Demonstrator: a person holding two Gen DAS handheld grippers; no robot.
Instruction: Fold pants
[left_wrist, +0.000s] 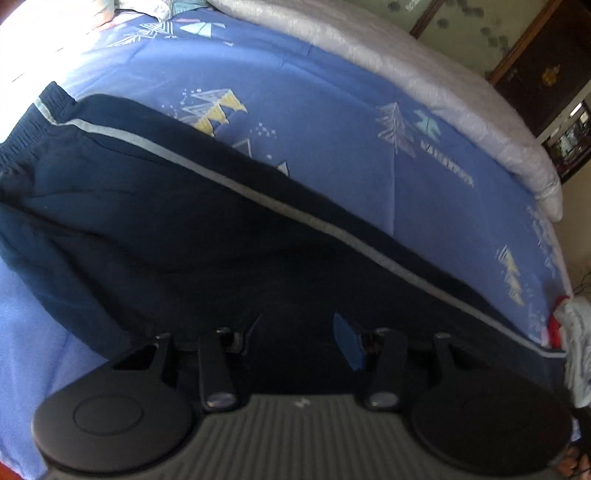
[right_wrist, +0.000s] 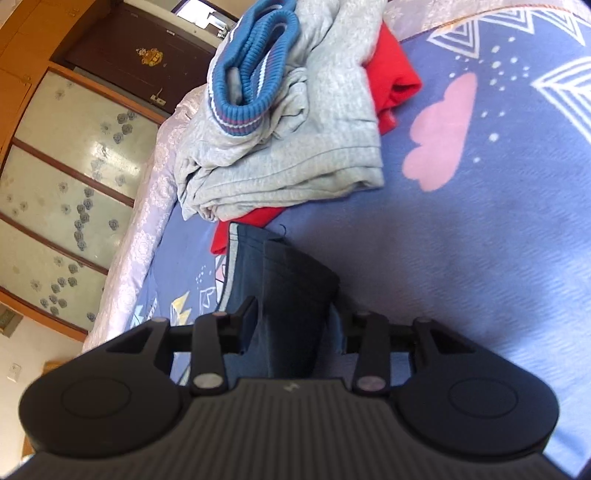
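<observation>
The navy pants with a grey side stripe lie flat across the blue patterned bedsheet, waistband at the far left. My left gripper hovers over the middle of the legs with its jaws wide apart and nothing between them. In the right wrist view the pants' leg end lies between the fingers of my right gripper, whose jaws stand apart around the cloth without pinching it.
A pile of folded clothes lies just beyond the leg end: a grey garment with blue ribbed cuffs over a red one. A white quilt runs along the bed's far edge. A wardrobe stands beyond.
</observation>
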